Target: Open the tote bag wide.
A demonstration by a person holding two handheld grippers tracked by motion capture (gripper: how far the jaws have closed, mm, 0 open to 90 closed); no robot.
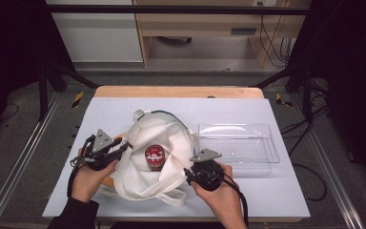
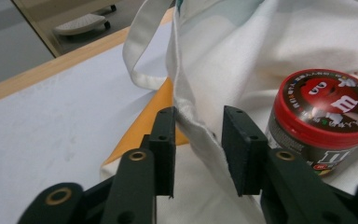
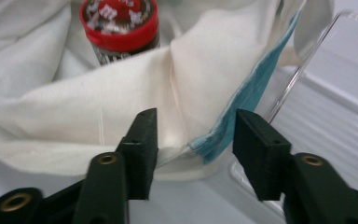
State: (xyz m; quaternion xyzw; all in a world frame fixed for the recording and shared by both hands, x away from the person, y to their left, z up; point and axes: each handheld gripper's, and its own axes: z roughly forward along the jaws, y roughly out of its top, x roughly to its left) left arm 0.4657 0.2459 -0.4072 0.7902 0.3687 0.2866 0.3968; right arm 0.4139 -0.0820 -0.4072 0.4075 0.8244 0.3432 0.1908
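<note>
Two hand-held grippers flank a white cloth bag (image 1: 155,157) on the table (image 1: 124,107). Inside the bag's open mouth stands a red-lidded candy jar (image 1: 155,157), upright. At the bag's left rim, the left hand-held gripper (image 2: 199,140) has its jaws partly open astride the hem, not yet pressing it. At the bag's right rim, the right hand-held gripper (image 3: 193,140) likewise straddles the cloth edge, jaws apart. Just right of the bag lies a clear plastic tray (image 1: 267,143).
</note>
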